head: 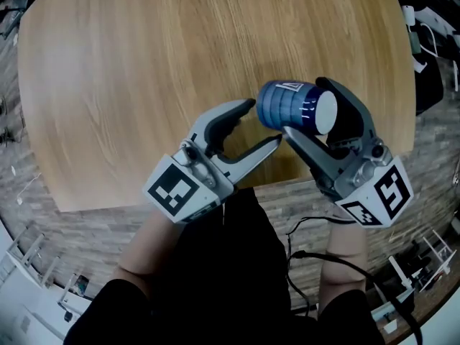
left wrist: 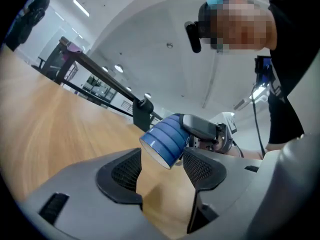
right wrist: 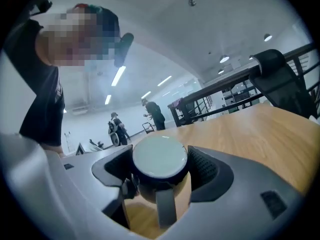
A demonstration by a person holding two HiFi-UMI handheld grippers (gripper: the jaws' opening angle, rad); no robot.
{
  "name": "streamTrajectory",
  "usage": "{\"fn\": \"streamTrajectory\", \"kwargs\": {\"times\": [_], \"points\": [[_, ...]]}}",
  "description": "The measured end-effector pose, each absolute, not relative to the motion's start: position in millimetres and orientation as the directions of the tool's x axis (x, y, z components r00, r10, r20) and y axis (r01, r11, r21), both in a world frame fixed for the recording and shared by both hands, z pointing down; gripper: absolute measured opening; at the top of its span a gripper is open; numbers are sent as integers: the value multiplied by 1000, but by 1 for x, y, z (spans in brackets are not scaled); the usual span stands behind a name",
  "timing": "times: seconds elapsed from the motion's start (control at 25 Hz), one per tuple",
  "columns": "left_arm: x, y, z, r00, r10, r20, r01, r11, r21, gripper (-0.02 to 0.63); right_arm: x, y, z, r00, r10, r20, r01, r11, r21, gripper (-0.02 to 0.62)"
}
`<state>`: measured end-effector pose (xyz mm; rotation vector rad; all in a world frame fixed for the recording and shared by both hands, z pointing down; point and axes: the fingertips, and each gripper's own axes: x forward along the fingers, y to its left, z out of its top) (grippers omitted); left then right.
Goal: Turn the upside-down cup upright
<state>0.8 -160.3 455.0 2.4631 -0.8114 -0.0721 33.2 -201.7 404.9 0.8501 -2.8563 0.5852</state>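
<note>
Head view: my right gripper (head: 305,108) clamped the cup (head: 287,103), axis level, mouth facing my wide-open, empty left gripper (head: 262,123).

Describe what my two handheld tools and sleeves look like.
Both the left tool and right tool are grey two-jaw clamps with black textured pads. Each carries a white cube with black square markers. A black cable trails below the right one. The sleeves are black.

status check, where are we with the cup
Right hand-held gripper shut on blue cup, cup on its side above wooden table. Left hand-held gripper open, empty, at cup's mouth. Nothing in the way.
</note>
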Motion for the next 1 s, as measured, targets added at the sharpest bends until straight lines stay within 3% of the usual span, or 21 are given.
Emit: {"fn": "streamTrajectory", "kwargs": {"times": [0.16,0.36,0.6,0.84,1.0], "points": [[7,-168,428,848,-514,-132,-345,-722,599,239,31,-202,397,-860,-495,125,-500,768,-401,301],[12,-156,411,872,-436,-223,-247,-785,568,116,35,-194,396,-895,-444,32,-395,759,-517,301],[17,-135,401,924,-342,-171,-223,-845,486,57,32,-181,395,-943,-331,-44,-245,777,-580,301],[19,-127,415,967,-254,29,-249,-909,334,48,31,-175,405,-959,-282,39,-263,824,-502,301],[19,-125,413,973,-214,88,-229,-938,259,46,32,-174,406,-961,-278,12,-243,817,-523,301]]}}
